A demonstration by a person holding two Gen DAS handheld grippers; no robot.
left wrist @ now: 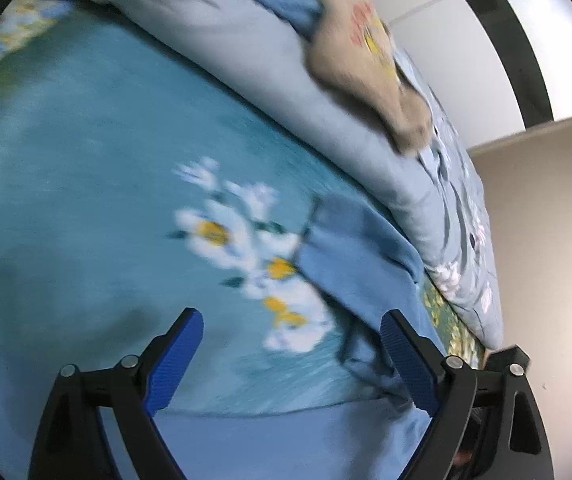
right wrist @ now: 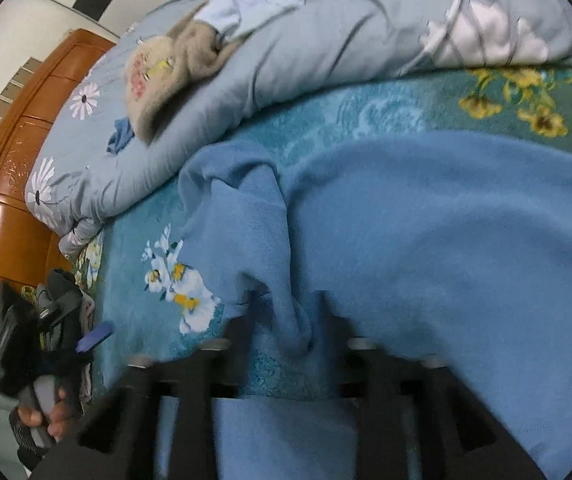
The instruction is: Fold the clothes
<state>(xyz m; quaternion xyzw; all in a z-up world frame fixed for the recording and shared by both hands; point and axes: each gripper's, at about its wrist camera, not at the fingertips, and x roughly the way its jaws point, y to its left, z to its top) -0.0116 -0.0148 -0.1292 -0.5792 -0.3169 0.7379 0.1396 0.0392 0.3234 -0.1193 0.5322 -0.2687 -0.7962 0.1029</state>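
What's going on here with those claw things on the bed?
A person holds a two-finger gripper in each hand to fold clothes. A blue garment lies spread on the teal flowered bedspread. The right gripper has a bunched fold of it between its fingers. The left gripper is open and holds nothing.

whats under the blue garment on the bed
The blue garment lies on a teal floral bedspread, which shows around its edges with white and yellow flowers. Whatever sits beneath its middle is covered and cannot be seen.
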